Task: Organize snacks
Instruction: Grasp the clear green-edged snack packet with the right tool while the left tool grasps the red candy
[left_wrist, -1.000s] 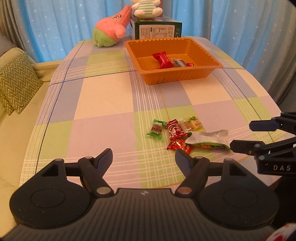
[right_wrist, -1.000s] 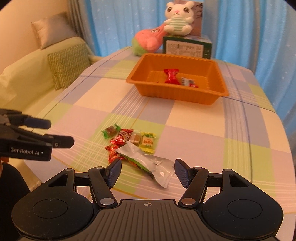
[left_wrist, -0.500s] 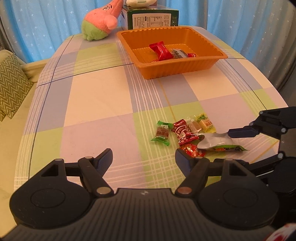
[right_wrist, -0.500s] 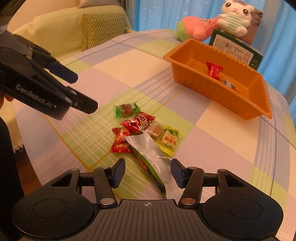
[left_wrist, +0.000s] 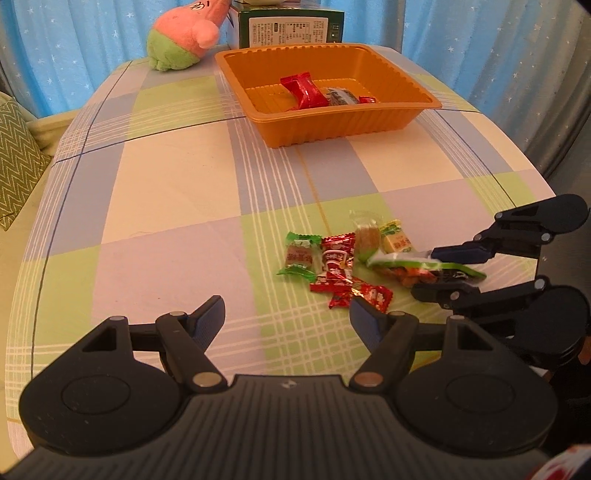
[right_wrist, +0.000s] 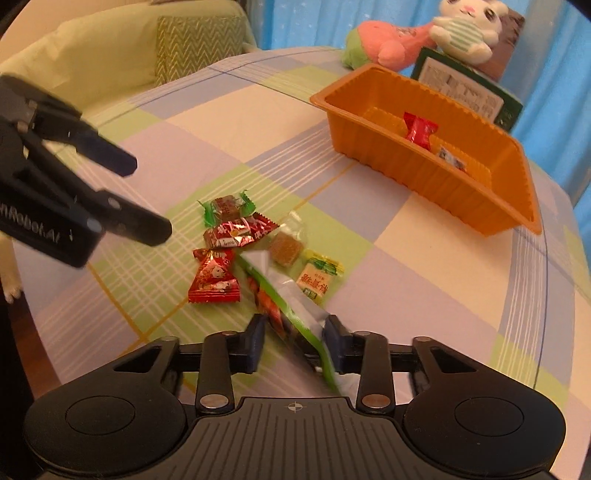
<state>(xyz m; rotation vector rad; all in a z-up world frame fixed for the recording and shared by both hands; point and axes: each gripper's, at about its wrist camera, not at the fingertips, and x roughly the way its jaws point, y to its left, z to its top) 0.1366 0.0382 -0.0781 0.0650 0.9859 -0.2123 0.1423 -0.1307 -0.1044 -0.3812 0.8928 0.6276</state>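
Note:
A silver and green snack packet (right_wrist: 280, 295) stands tilted on edge between the fingers of my right gripper (right_wrist: 295, 341), whose jaws are closing and touch it on both sides. The left wrist view shows the same right gripper (left_wrist: 424, 273) on the packet (left_wrist: 406, 264) at the right. Beside it lie several loose candies: a green one (left_wrist: 299, 254), red ones (left_wrist: 336, 258), an amber one (left_wrist: 367, 236), a yellow one (left_wrist: 395, 240). My left gripper (left_wrist: 286, 310) hovers open and holds nothing, just short of the pile. The orange tray (left_wrist: 332, 125) farther back holds a red candy (left_wrist: 304, 90) and a dark wrapper (left_wrist: 341, 96).
A pink plush (left_wrist: 184, 33) and a green box (left_wrist: 291, 22) stand behind the tray, with a rabbit plush (right_wrist: 465, 26) on the box. A sofa with a zigzag cushion (right_wrist: 199, 40) borders the table's left side. Blue curtains hang behind.
My right gripper has sunk onto the packet, and its jaws have narrowed around it, tipping it on edge. My left gripper has come lower and closer to the candies, still open.

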